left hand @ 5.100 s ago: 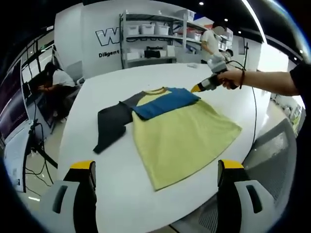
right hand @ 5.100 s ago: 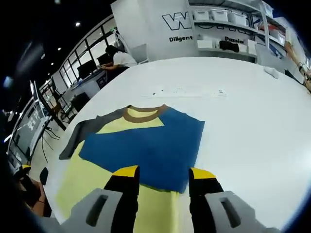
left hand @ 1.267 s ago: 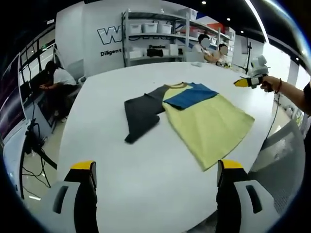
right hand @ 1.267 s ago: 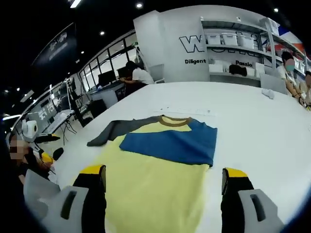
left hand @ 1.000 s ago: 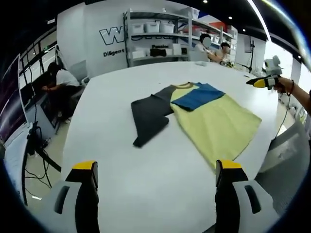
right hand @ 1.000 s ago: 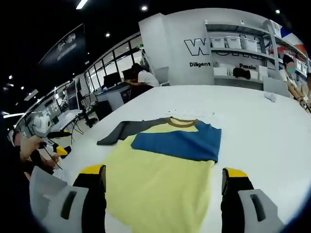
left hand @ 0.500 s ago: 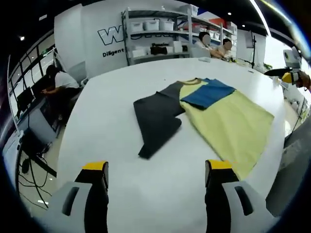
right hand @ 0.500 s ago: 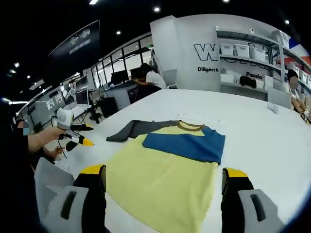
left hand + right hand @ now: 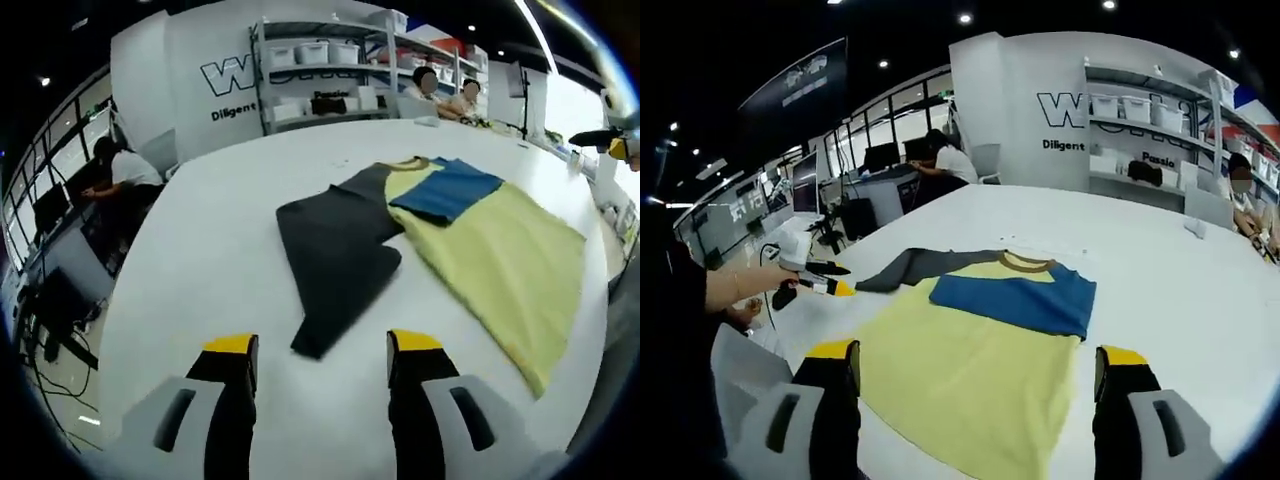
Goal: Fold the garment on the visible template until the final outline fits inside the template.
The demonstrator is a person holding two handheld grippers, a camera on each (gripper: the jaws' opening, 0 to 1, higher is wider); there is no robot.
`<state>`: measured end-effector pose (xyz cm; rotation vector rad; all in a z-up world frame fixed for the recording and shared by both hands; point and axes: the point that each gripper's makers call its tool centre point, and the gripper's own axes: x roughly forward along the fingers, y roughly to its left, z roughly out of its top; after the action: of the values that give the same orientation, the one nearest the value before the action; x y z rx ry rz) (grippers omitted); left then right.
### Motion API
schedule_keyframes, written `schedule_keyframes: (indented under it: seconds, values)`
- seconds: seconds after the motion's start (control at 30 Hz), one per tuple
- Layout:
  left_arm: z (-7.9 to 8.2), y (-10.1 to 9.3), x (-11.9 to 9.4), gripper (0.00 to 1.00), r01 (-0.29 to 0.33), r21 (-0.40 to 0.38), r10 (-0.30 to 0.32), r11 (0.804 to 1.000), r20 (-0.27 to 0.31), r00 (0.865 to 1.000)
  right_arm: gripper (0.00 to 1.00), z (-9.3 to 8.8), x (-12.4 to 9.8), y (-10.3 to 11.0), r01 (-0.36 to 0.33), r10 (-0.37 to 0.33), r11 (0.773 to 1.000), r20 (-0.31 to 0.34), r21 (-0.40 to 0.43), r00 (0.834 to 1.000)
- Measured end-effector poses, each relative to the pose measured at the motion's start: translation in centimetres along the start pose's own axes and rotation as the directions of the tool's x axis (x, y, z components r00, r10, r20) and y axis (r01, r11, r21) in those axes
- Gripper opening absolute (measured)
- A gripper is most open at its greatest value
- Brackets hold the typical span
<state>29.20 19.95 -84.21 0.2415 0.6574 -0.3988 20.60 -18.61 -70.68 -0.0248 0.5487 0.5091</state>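
Observation:
The garment lies flat on the white table. Its yellow body has the blue sleeve folded across the chest. The dark grey sleeve is spread out to the side. My left gripper is open, low over the table, and the grey sleeve's cuff end lies just ahead between its yellow tips. In the right gripper view a hand holds that left gripper beside the grey sleeve. My right gripper is wide open above the yellow hem, with the blue sleeve beyond it.
Shelves with white bins stand against the back wall. A seated person works at desks to the left, and others sit at the far right. A small white object lies far back on the table. My right gripper hovers beyond the table's right edge.
The left gripper has come down and forward to the grey sleeve's cuff, and its jaws have narrowed. The right gripper has drawn back from the blue sleeve and opened wide.

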Motion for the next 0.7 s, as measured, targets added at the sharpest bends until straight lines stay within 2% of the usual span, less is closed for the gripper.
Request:
schedule_keyframes:
  seconds: [0.1,0.27,0.4,0.57,0.63,0.7]
  values:
    - [-0.4,0.1,0.4,0.34,-0.001,0.015,0.001,1.000,-0.015,1.000,0.94,-0.3,0.1,-0.1,0.006,-0.006,1.000,-0.008,0.006,1.000]
    - [-1.1,0.5,1.0,0.26,-0.003,0.019,0.004,1.000,-0.035,0.999,0.92,-0.8,0.1,-0.3,0.011,-0.011,0.999,-0.012,0.035,1.000]
    - [-0.9,0.3,1.2,0.17,0.009,0.031,-0.008,0.999,-0.027,1.000,0.87,-1.1,0.1,-0.8,0.028,-0.027,0.998,-0.016,0.062,0.999]
    - [-0.6,0.2,1.5,0.09,0.024,0.022,-0.024,0.999,-0.022,0.999,0.86,-1.1,0.0,-0.7,0.031,-0.030,0.997,-0.014,0.072,0.999]
    - [-0.6,0.1,1.5,0.02,0.030,0.021,-0.029,0.999,-0.021,0.999,0.85,-1.1,0.0,-0.8,0.035,-0.034,0.997,-0.013,0.075,0.999]
    - [-0.2,-0.2,1.5,0.02,0.042,0.014,-0.041,0.999,-0.011,0.999,0.84,-1.1,0.0,-0.9,0.039,-0.038,0.996,-0.012,0.078,0.999]
